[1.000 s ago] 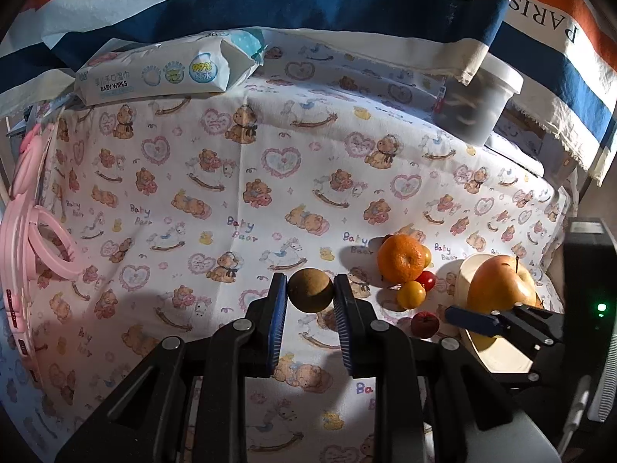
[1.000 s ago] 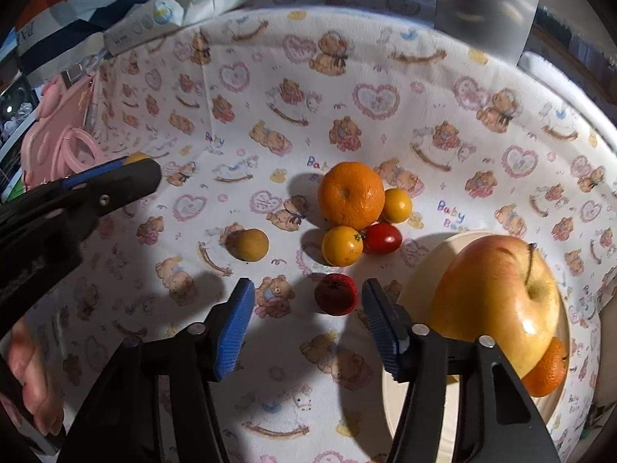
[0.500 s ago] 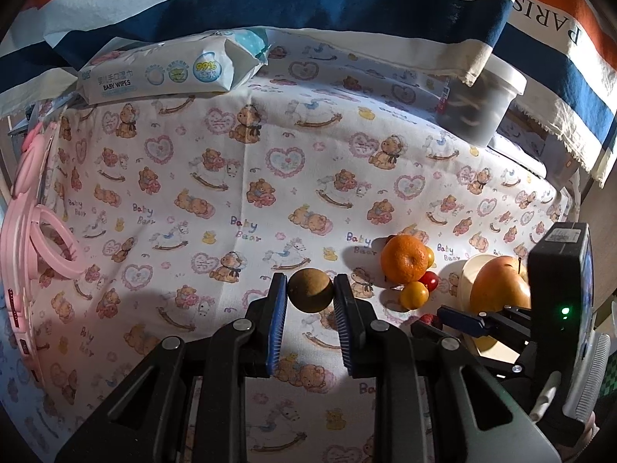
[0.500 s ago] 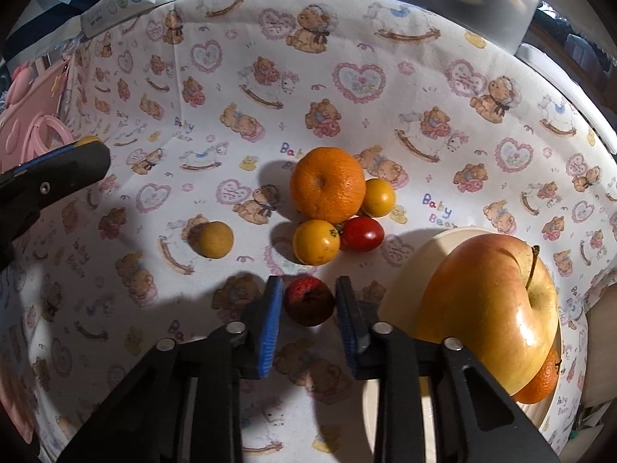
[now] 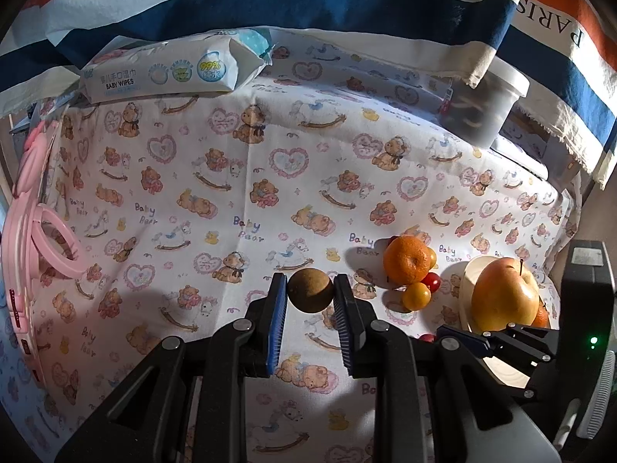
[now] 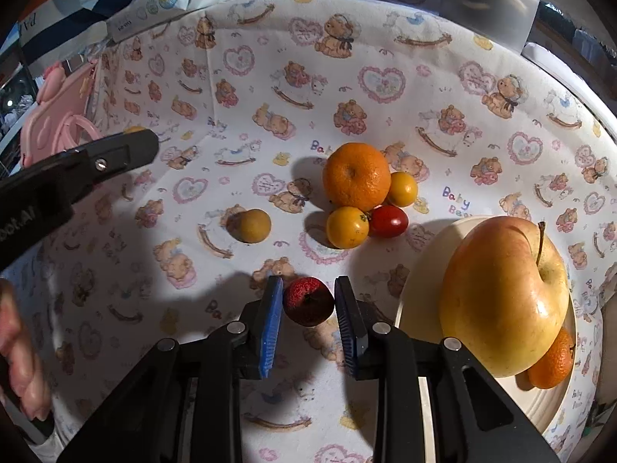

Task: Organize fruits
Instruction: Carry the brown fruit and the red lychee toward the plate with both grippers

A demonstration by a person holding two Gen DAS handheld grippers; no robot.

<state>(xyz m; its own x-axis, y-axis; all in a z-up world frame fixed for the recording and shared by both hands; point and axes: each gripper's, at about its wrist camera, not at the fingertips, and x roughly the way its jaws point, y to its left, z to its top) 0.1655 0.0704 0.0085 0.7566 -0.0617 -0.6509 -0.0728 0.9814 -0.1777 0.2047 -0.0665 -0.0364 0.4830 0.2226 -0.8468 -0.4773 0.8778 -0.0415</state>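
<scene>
The right gripper [image 6: 308,301] has closed on the soft strawberry [image 6: 307,301] beside the plate [image 6: 420,270]; squeeze gently. The left gripper [image 5: 310,295] holds a brown fruit [image 5: 310,295].

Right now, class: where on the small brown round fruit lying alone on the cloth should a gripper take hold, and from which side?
Grip the brown fruit across its widest middle, coming down from above. It is round and lies apart from the orange, so both flanks look free.
</scene>
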